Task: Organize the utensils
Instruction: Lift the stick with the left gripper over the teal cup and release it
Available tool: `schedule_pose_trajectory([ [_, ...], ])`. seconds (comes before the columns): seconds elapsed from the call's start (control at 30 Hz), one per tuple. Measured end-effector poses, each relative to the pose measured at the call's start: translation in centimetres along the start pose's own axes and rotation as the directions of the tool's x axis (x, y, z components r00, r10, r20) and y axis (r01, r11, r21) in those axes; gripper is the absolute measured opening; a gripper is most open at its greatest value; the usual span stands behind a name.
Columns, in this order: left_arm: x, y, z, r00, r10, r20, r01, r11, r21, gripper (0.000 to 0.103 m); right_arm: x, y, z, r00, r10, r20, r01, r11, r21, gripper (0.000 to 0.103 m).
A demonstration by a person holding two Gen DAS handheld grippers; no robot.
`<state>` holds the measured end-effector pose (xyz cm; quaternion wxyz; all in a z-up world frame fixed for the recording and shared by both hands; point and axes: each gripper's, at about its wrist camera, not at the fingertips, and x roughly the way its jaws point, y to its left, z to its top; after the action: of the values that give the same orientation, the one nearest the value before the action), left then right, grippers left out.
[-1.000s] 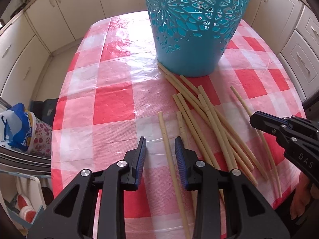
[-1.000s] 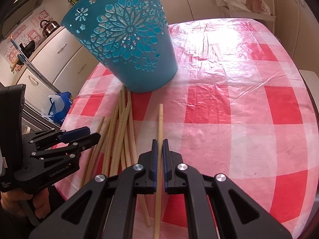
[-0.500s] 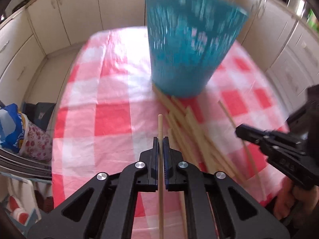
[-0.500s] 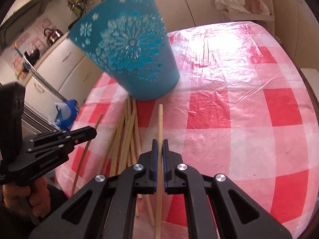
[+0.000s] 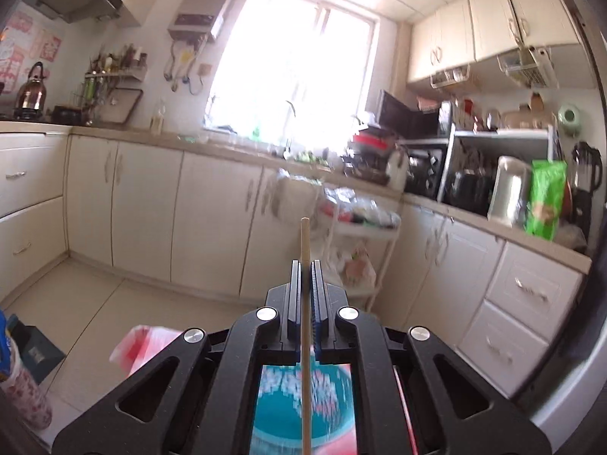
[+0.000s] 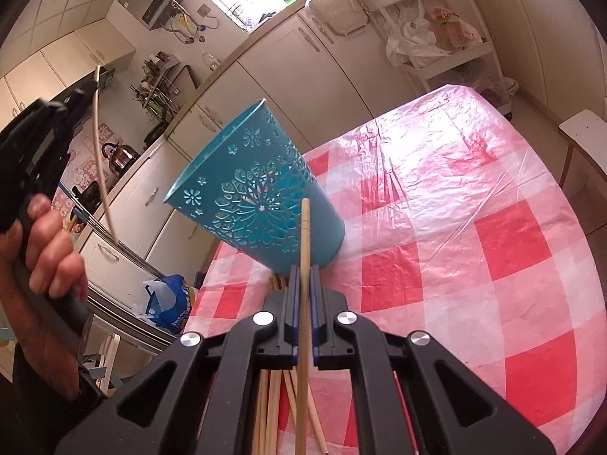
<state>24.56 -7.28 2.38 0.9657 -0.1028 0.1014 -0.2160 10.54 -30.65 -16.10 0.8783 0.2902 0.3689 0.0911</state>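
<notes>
My left gripper [image 5: 304, 265] is shut on a bamboo chopstick [image 5: 304, 242] and held high, pointing across the kitchen. Below it, through the gripper frame, shows the teal cut-out basket [image 5: 299, 402]. In the right wrist view that left gripper [image 6: 89, 87] appears at upper left in a hand [image 6: 49, 242], its chopstick [image 6: 99, 159] hanging down. My right gripper [image 6: 302, 271] is shut on a second chopstick [image 6: 304, 227], raised in front of the basket [image 6: 258, 197]. Several more chopsticks [image 6: 271, 409] lie on the red-checked tablecloth [image 6: 474, 250] under it.
Cream cabinets [image 5: 151, 212] and a worktop with a window [image 5: 288, 64] run behind the table. A wheeled rack with bags [image 6: 428, 30] stands past the table's far end. A blue bag [image 6: 170, 299] sits on the floor by the table's left edge.
My left gripper closed on a chopstick from the table and swung it up high, tilting toward level. My right gripper rose a little with its chopstick still gripped.
</notes>
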Motion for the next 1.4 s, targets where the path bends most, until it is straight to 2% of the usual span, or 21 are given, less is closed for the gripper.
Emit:
schedule_pose_trajectory([
  [0.17,3.5,0.5,0.7,0.995,0.069,0.067,-0.066,0.997,-0.048,0.004,-0.1,0.0,0.4,1.0,0.002,0.01,-0.002,1.0,-0.003,0.006],
  [0.27,5.4,1.2,-0.2,0.995,0.095,0.041,-0.093,0.994,-0.05,0.004,-0.1,-0.1,0.6,1.0,0.005,0.019,-0.005,1.0,0.005,0.006],
  [0.5,7.0,2.3,-4.9,0.989,0.146,-0.034,-0.147,0.989,-0.02,0.004,-0.2,-0.1,0.9,0.999,0.006,0.037,-0.006,1.0,0.016,0.006],
  [0.7,6.0,2.5,-7.4,0.983,0.169,-0.077,-0.167,0.985,0.033,0.005,-0.2,-0.2,1.0,0.999,0.001,0.041,-0.002,1.0,0.015,0.006],
  [1.0,2.8,3.3,-5.8,0.985,0.166,-0.053,-0.167,0.986,-0.02,0.005,-0.7,0.8,0.7,0.998,-0.008,0.07,0.009,1.0,-0.021,0.006],
  [1.07,1.6,3.8,-5.8,0.984,0.169,-0.051,-0.171,0.984,-0.042,0.007,-1.0,0.7,0.7,0.997,-0.004,0.078,0.006,1.0,-0.021,0.006],
  [1.13,1.0,4.6,-6.1,0.983,0.169,-0.075,-0.174,0.983,-0.064,0.013,-0.9,0.6,0.8,0.997,-0.005,0.075,0.006,1.0,-0.014,0.006],
  [1.27,2.0,5.8,-6.1,0.972,0.15,-0.18,-0.167,0.982,-0.083,0.019,-1.0,0.7,0.5,0.998,0.005,0.066,-0.004,1.0,-0.009,0.006],
  [1.33,1.6,6.3,-5.8,0.967,0.153,-0.203,-0.173,0.981,-0.083,0.03,-1.4,1.0,0.6,0.997,0.014,0.082,-0.012,1.0,-0.021,0.006],
  [1.4,0.9,7.0,-5.9,0.962,0.153,-0.227,-0.178,0.98,-0.095,0.036,-1.8,1.1,0.7,0.995,0.027,0.101,-0.024,0.999,-0.028,0.006],
])
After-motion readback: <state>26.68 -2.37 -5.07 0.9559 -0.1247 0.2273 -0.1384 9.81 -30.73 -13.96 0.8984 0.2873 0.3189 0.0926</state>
